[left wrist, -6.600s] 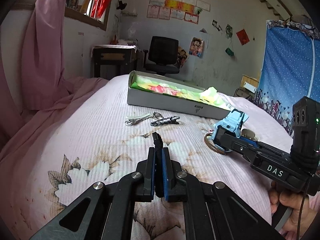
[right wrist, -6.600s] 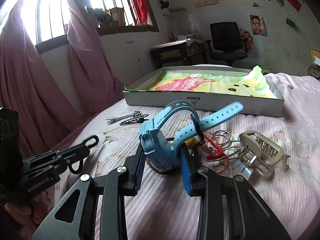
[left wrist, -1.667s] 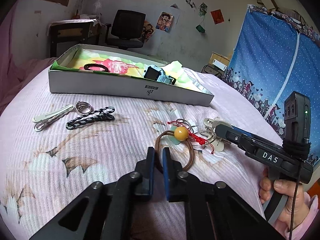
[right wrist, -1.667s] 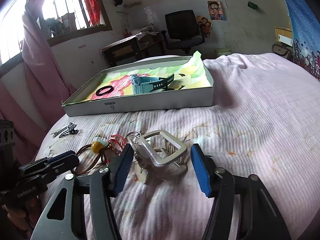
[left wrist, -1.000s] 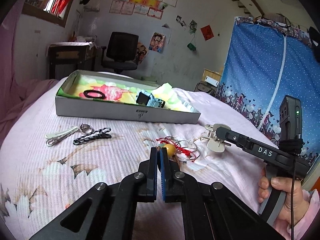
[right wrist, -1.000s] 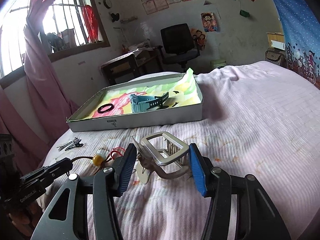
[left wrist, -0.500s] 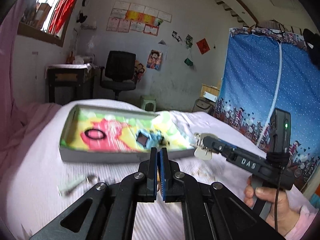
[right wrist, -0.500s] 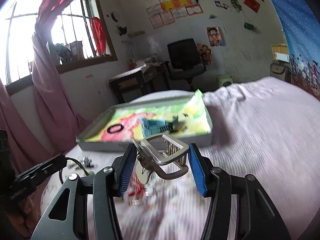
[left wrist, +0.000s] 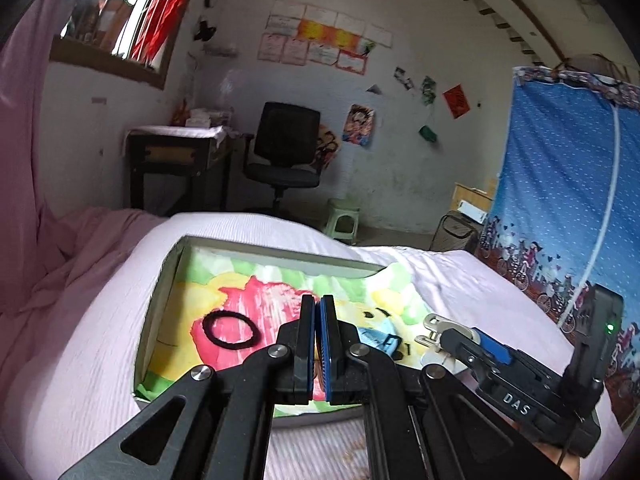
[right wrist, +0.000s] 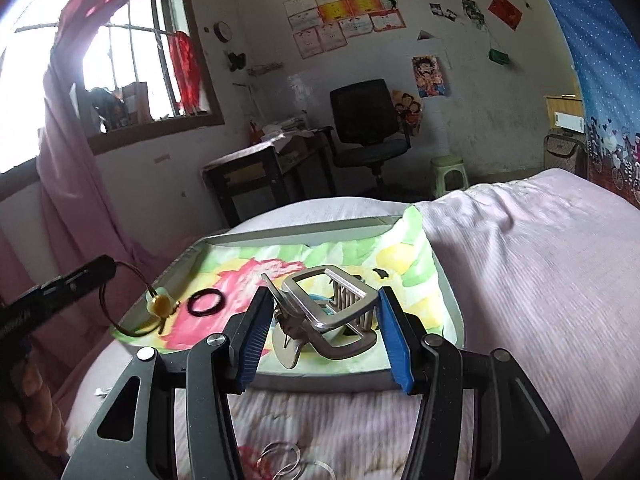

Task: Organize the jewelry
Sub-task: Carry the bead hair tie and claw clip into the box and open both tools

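Observation:
A shallow grey box (left wrist: 158,292) lined with colourful paper lies on the pink bed; it also shows in the right wrist view (right wrist: 448,288). Inside are a black hair tie (left wrist: 229,330) and a blue watch (left wrist: 376,338). My left gripper (left wrist: 317,312) is shut on a brown cord with a yellow bead (right wrist: 160,303), which hangs over the box's left rim. My right gripper (right wrist: 326,300) is shut on a beige claw hair clip (right wrist: 332,312), held above the box's near right part.
Thin metal bangles (right wrist: 280,462) lie on the bed before the box. A desk (left wrist: 176,160) and an office chair (left wrist: 286,152) stand beyond the bed. A pink curtain (right wrist: 76,184) hangs at left, a blue curtain (left wrist: 560,208) at right.
Both grippers have lifted their items off the bed and moved forward over the box. The beaded cord now hangs from the left gripper and the clip stays clamped in the right.

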Tool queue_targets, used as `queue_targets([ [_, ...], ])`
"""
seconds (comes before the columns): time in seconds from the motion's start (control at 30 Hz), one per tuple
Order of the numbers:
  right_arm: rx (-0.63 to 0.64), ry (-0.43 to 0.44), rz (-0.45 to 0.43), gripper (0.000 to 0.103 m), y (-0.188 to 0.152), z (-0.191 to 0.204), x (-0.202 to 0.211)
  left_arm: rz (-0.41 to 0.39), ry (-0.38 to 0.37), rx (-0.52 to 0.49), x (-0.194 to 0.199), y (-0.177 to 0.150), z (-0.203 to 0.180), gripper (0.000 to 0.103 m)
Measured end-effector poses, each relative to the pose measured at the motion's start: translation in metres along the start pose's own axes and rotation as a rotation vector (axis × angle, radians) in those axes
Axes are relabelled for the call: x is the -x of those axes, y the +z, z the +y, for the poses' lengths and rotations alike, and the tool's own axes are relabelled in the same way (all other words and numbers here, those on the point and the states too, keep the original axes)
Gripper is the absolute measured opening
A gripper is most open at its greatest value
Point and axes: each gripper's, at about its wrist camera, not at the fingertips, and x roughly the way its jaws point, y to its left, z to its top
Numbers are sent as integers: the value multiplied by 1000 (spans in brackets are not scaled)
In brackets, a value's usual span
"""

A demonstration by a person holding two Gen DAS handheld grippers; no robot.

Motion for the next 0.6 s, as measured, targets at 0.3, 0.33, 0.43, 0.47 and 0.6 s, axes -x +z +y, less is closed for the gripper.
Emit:
queue_targets([
  [0.3, -22, -13, 85, 48, -7, -4, -30, 153, 54, 51, -33, -18, 10, 3],
  [0.33, -27, -13, 97, 48, -9, -5, -33, 163, 56, 54, -35, -20, 11, 3],
  [0.43, -37, -14, 127, 48, -13, -8, -41, 196, 54, 63, -39, -23, 14, 3],
  [0.47, -39, -13, 135, 48, -14, -9, -43, 209, 54, 65, -40, -24, 14, 3],
  [0.6, -47, -10, 147, 48, -16, -11, -46, 228, 60, 65, -42, -29, 14, 3],
])
